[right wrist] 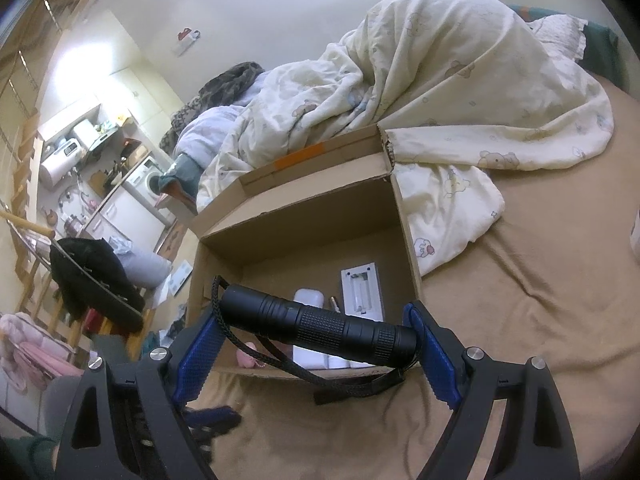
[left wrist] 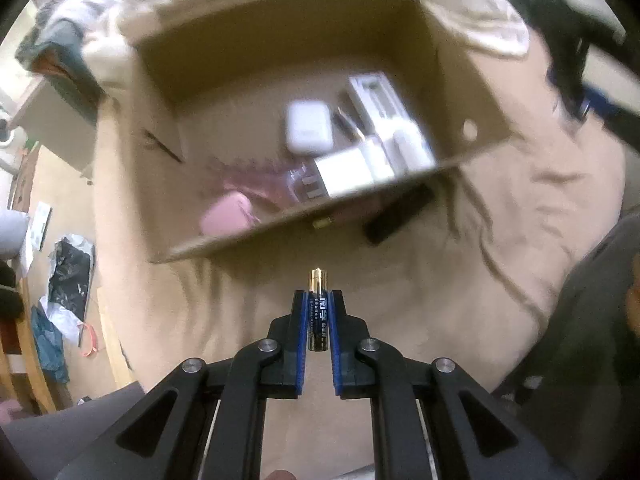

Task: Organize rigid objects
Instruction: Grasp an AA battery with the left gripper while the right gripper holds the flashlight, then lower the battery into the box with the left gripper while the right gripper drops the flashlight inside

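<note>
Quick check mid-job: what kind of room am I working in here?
Most likely a small studio flat: the cardboard box sits on a bed beside a rumpled duvet, and a washing machine and kitchen counter stand beyond.

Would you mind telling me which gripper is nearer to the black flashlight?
Right. The right gripper holds the black flashlight lengthwise between its jaws, above the cardboard box; the left gripper grips a battery elsewhere.
</note>
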`<action>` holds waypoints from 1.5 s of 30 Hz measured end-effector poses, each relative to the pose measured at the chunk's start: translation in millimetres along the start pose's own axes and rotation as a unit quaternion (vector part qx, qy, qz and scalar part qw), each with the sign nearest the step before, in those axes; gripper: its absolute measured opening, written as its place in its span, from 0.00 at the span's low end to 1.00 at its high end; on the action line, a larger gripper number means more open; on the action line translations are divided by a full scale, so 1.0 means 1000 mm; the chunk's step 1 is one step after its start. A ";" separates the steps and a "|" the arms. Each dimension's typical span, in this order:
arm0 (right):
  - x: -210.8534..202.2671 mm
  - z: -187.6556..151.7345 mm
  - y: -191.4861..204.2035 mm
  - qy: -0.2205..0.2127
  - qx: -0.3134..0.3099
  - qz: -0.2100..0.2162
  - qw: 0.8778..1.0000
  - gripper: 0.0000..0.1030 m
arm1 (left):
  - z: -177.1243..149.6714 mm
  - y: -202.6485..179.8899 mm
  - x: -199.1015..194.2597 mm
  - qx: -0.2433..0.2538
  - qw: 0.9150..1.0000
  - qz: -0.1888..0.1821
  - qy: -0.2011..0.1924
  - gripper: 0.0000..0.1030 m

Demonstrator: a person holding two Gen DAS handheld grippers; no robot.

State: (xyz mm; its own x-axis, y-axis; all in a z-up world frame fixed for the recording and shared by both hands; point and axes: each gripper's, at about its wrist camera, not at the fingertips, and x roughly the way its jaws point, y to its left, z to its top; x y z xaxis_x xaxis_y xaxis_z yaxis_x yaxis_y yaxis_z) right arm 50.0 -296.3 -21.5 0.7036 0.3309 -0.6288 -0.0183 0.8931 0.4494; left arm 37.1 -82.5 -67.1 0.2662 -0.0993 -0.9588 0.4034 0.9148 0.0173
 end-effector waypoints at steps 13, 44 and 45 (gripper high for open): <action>0.007 0.005 0.000 0.001 -0.013 -0.011 1.000 0.91 | 0.056 0.038 -0.067 -0.037 0.993 0.023 -0.107 0.09; 0.097 0.018 0.007 0.095 -0.060 -0.039 0.993 0.91 | 0.099 0.027 0.032 -0.004 0.997 0.051 -0.064 0.09; 0.099 0.017 0.007 0.099 -0.060 -0.040 0.992 0.91 | 0.100 0.027 0.034 -0.005 0.997 0.052 -0.063 0.09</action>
State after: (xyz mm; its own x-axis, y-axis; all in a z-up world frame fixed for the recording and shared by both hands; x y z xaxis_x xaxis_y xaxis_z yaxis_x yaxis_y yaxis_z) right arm 131.5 -262.6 -69.7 0.5527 0.3004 -0.7774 -0.0613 0.9449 0.3215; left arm 144.3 -100.1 -70.6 0.4133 -0.0515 -0.9091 0.3595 0.9265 0.1110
